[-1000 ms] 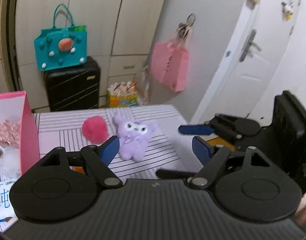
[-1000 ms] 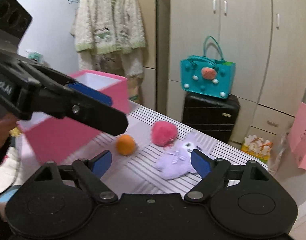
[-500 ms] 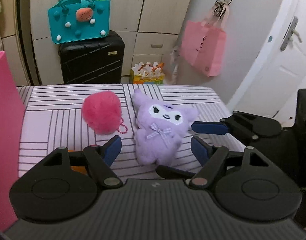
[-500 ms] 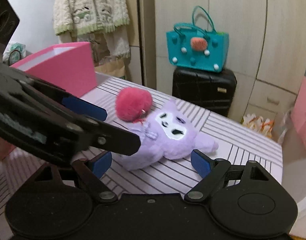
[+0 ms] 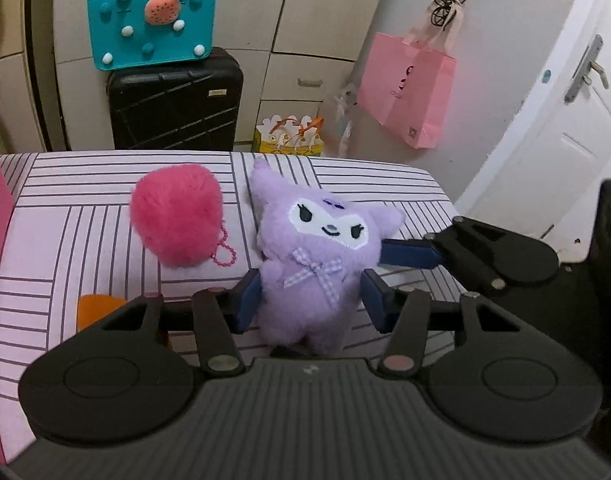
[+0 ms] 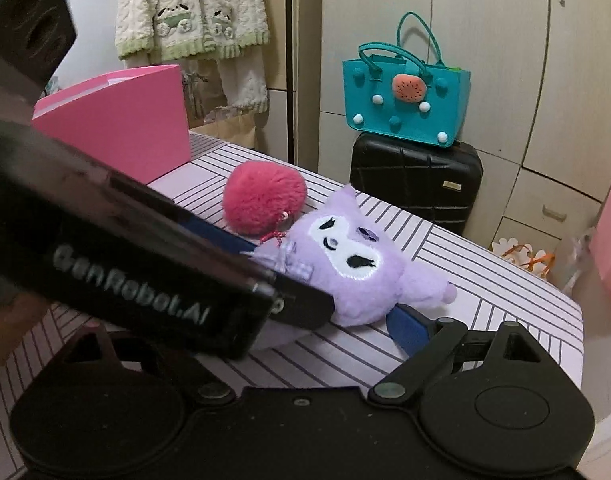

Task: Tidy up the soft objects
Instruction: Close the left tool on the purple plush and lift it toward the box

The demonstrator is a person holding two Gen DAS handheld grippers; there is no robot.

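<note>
Left gripper [image 5: 311, 304]: my two blue pads sit on either side of the purple plush [image 5: 317, 264], at its waist below the checked bow. The jaws have just been closing, with the plush between them. The left pad touches the fur; the right pad is at the fur's edge, and I cannot tell whether it presses. No clear squeeze in the body yet.

The plush lies on its back on the striped table [image 5: 65, 240], face up, ears pointing toward the far edge. From the right wrist view the plush [image 6: 357, 268] sits partly behind the body of my left gripper [image 6: 145, 264], which crosses that view from the left.

Right gripper [image 5: 409, 254]: comes in from the right, low over the table. One blue finger lies along the plush's outstretched arm, touching or just beside it. In its own view only the right finger [image 6: 405, 328] shows, just under the plush's side; the other finger is hidden behind the left gripper. The jaws stand wide apart, and they have just been opening a little more. They clamp nothing.

Pink pompom [image 5: 173, 216]: on the table just left of the plush, a bead chain trailing from it toward the plush.

Orange thing [image 5: 101, 310]: partly hidden behind my left gripper's linkage, on the table.

Pink box [image 6: 121, 120]: stands at the table's left end, well apart from the plush.
</note>
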